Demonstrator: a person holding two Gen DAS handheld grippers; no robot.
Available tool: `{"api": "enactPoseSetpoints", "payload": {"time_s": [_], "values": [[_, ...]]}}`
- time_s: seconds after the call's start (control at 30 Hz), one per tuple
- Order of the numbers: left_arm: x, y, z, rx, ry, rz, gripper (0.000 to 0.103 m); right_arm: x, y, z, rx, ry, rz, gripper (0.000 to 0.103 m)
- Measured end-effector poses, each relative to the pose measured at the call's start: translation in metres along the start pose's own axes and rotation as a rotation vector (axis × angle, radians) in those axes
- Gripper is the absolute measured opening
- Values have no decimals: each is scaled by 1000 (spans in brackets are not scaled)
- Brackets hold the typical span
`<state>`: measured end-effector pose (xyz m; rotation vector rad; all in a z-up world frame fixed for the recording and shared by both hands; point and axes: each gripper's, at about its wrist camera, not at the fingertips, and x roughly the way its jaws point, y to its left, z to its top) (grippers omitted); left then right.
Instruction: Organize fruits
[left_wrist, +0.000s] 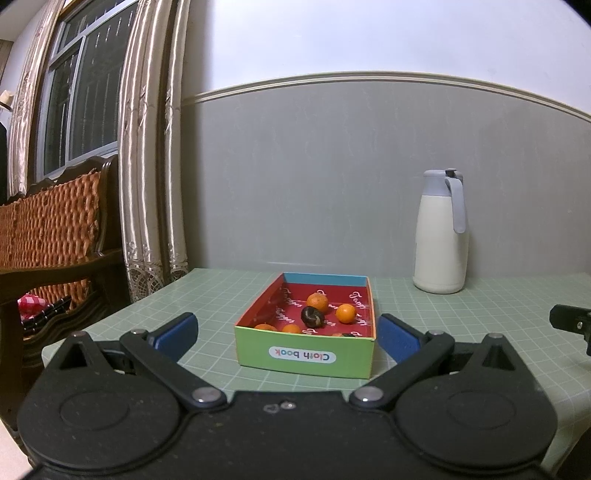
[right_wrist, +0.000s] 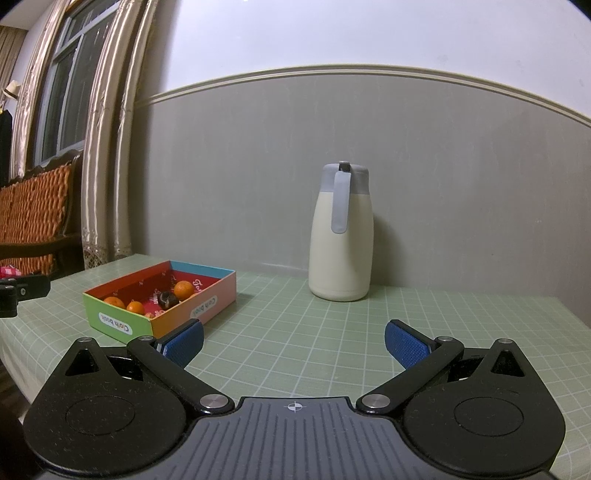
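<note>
Left gripper: fingers spread wide, holding nothing, aimed at the near green end of the cardboard box, which sits between the blue pads. Right gripper: fingers likewise spread wide, empty, above bare green grid mat, with the box just beyond its left pad. Box contents: several small oranges and one dark round fruit on the red floor. Cream thermos jug stands upright near the wall, well apart from the box.

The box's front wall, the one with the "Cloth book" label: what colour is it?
Green, on the box's front wall; the label is a white oval with coloured letters. Clearest in the left wrist view.
</note>
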<state>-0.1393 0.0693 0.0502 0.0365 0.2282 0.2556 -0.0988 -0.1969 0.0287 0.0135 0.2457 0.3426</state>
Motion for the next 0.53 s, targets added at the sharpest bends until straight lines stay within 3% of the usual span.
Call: {"api": "enactPoseSetpoints", "payload": {"time_s": [0.53], "values": [[-4,7,-1,2,-12,-23,97,0,-1,0,0,0,2,103]]}}
